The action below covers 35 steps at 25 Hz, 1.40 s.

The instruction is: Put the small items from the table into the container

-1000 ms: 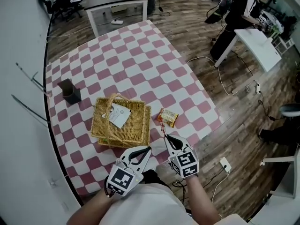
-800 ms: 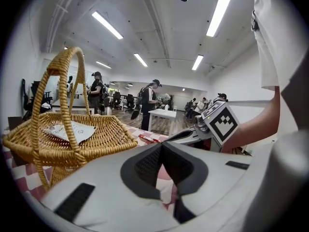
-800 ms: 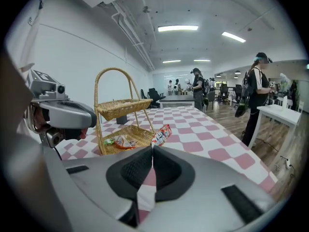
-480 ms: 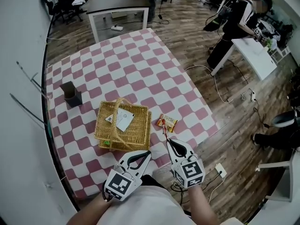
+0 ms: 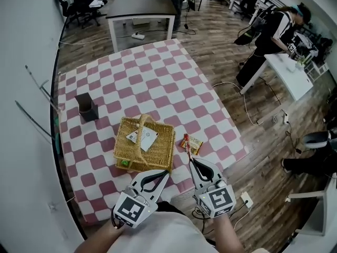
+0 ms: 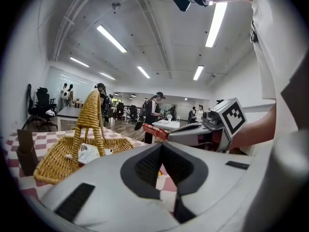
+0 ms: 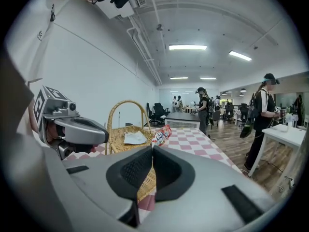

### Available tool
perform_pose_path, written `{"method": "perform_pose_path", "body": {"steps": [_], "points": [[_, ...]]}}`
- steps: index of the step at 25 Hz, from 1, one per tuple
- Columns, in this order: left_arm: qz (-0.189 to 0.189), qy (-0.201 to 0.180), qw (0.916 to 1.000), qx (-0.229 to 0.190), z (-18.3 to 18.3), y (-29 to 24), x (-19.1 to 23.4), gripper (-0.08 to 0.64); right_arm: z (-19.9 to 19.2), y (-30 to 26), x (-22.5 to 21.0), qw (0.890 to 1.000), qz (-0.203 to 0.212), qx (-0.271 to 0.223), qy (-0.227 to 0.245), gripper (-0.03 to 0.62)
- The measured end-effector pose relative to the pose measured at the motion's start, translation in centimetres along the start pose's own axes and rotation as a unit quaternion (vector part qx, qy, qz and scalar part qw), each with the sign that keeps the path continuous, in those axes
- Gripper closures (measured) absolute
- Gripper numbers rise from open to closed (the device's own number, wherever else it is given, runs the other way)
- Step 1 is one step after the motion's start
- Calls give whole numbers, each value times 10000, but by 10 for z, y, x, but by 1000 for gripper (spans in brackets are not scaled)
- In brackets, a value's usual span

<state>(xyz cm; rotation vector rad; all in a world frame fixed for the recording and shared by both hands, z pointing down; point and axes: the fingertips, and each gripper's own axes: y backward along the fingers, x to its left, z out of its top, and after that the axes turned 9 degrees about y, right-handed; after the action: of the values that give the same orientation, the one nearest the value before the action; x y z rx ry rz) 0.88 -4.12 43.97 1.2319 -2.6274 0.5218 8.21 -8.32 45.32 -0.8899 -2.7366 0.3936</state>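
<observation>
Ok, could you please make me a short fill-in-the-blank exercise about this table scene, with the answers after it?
1. The white card lies inside the wicker ____.
2. The right gripper holds a thin ____ packet in its jaws.
3. In the head view, the orange snack bag lies on the table to the ____ of the basket.
Missing words: basket; red; right.

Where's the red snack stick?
The red snack stick is pinched in the right gripper, head view lower centre, right of the wicker basket, beside the orange packet on the table.
</observation>
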Motion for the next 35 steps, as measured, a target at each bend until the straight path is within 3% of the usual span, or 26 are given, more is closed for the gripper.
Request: {"method": "perform_pose_path", "body": {"steps": [20, 35], "points": [[574, 72, 9980, -234, 14, 29, 28, 569, 35, -37, 44, 9935, 951, -292, 548, 569], [1046, 172, 9936, -381, 16, 48, 47, 569, 42, -60, 81, 9761, 1877, -73, 1095, 569]]}}
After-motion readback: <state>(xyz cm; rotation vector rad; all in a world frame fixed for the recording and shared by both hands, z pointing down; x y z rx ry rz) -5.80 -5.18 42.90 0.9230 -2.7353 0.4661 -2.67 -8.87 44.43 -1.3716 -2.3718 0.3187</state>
